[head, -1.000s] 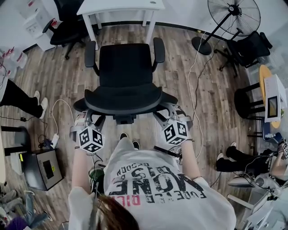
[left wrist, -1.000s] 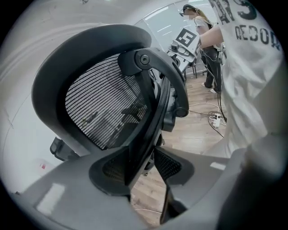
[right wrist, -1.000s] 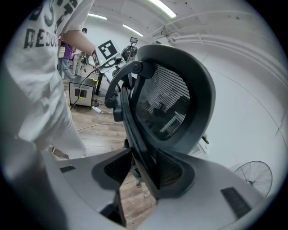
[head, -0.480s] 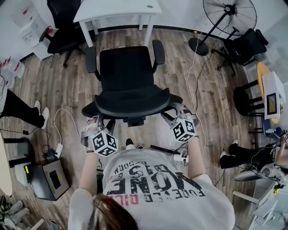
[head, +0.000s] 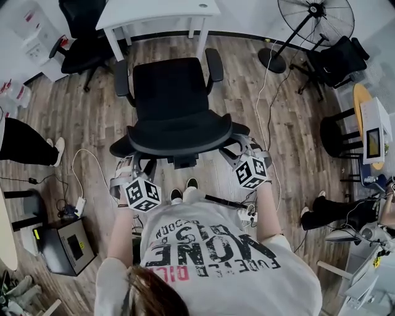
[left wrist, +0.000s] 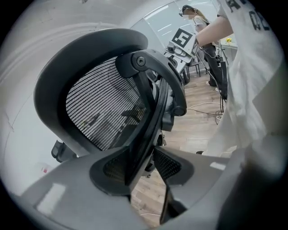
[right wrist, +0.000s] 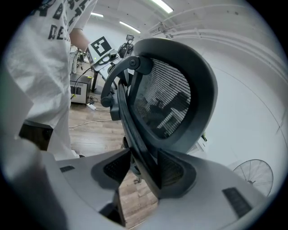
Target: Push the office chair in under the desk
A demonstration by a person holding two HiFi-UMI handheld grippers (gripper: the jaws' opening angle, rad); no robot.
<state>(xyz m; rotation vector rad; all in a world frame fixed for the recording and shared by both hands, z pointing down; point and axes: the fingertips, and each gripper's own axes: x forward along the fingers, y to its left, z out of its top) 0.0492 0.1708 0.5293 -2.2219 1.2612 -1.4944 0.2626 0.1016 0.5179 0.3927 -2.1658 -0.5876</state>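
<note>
— As the head view shows it, where does the office chair point(head: 173, 92) stand?
— Facing the desk point(head: 154, 9) and just short of it, with the seat not yet under the top. Behind the chair's backrest point(head: 176, 133) are the left gripper point(head: 137, 165) and the right gripper point(head: 237, 148), one at each side.
— And the left gripper view?
— Its jaws are closed on the chair's dark rear frame point(left wrist: 146, 126), pads against it.
— The right gripper view?
— Likewise: its jaws clamp the frame at the chair's other side. Wooden floor point(right wrist: 135, 197) shows below the chair.
</note>
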